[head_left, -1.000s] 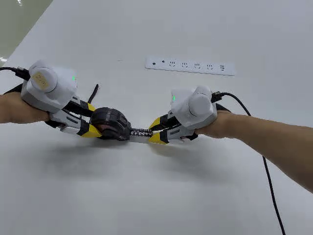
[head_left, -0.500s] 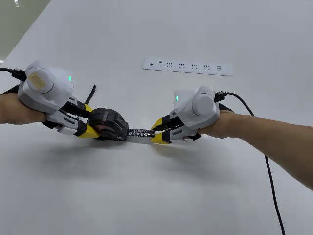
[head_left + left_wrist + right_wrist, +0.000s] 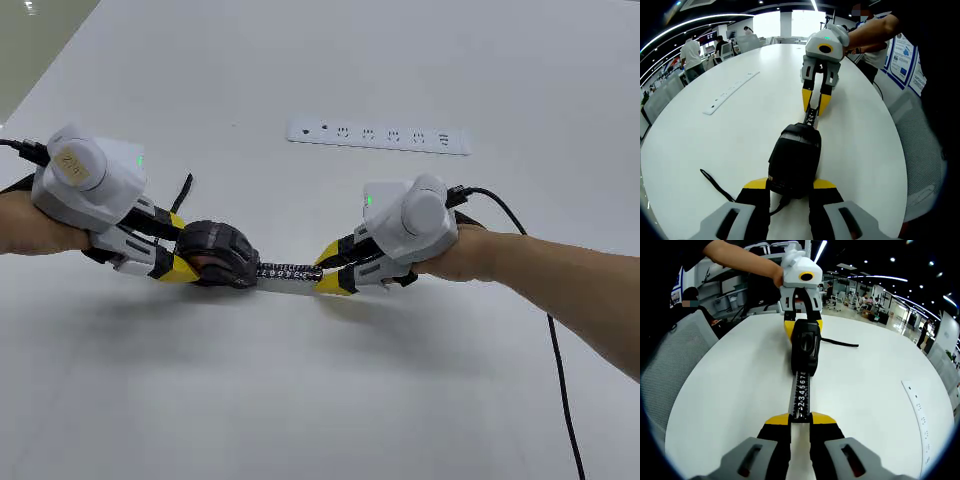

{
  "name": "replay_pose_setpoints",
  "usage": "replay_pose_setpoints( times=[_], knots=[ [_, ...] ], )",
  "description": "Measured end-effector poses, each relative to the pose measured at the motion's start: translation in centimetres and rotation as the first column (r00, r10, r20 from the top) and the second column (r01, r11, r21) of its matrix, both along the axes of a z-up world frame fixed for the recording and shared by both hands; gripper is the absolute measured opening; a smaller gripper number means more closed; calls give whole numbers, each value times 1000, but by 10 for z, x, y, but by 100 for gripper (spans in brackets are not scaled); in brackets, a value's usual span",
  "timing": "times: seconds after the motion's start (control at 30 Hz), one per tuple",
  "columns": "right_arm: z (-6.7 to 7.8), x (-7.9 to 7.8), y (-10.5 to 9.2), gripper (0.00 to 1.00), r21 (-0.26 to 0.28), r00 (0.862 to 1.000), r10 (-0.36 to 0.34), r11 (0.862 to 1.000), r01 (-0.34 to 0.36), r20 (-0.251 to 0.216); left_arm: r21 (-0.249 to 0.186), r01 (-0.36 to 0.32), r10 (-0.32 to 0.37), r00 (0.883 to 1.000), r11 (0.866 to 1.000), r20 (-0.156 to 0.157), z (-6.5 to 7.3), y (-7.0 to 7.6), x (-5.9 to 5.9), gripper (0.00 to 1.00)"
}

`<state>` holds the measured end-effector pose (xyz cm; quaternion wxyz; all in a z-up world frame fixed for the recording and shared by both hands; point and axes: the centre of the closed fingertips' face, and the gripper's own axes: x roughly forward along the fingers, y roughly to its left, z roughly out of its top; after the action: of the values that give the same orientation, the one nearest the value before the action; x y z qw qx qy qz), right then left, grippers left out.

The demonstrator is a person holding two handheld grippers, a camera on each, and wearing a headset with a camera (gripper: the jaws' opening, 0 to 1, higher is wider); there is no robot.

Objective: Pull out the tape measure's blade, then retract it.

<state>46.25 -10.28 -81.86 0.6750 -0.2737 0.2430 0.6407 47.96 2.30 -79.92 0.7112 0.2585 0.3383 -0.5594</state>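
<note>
Black ribbed rubber covers the tape measure's case (image 3: 795, 157), chunky and rounded, clamped between the yellow-tipped fingers of my left gripper (image 3: 790, 185). From its mouth the blade (image 3: 801, 390) runs straight to my right gripper (image 3: 801, 419), whose fingers are pinched narrow on the blade's free end. The digits 2 to 8 read along the short stretch between my 2 sets of fingers, so I judge the pull-out barely begun. To do it well I should lock the case in place and draw my right fingers directly away along the blade's line, level and untwisted, since so thin a strip looks likely to buckle. A thin black strap (image 3: 715, 182) trails beside my left fingers on the smooth white desk (image 3: 300, 400). A flat white power strip (image 3: 378, 135) lies well beyond both.
</note>
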Motion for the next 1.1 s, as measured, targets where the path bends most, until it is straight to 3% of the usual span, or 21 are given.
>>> replay_pose_setpoints(
  times=[1.1],
  knots=[
    [-1, -1, -32, 12, -28, 1000, -14, 1000, 14, -1, 0, -6, 6, 1000, 1000, -1, 1, -2, -2, 26]
  ],
)
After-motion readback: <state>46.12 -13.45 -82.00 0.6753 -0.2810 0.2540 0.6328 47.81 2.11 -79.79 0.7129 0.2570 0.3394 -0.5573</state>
